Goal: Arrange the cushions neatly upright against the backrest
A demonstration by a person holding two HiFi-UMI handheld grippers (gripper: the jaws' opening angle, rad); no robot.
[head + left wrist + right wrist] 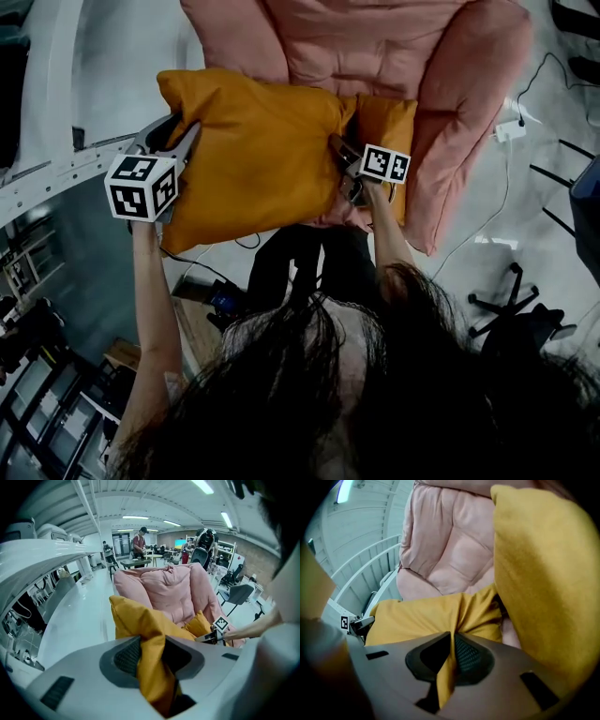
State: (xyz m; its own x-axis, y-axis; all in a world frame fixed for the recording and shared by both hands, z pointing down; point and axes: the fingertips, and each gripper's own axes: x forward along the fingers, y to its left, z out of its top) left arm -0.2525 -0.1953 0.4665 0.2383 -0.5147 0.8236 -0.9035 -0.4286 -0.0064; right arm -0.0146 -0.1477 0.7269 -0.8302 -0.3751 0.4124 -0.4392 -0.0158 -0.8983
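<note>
The large mustard cushion sits across the front of the pink armchair — the left gripper has its fingers clamped on a thick fold at one edge, and the right gripper has its fingers pinched nearly together on thin fabric at the other. The grasp looks made; next comes lifting it upright against the backrest, beside the second cushion.

Cool, even light comes from ceiling strip lights. The head view is dim, its lower half lost in dark, blurred hair. The 2 gripper views bend toward black corners; the nearest cushion looks soft.
</note>
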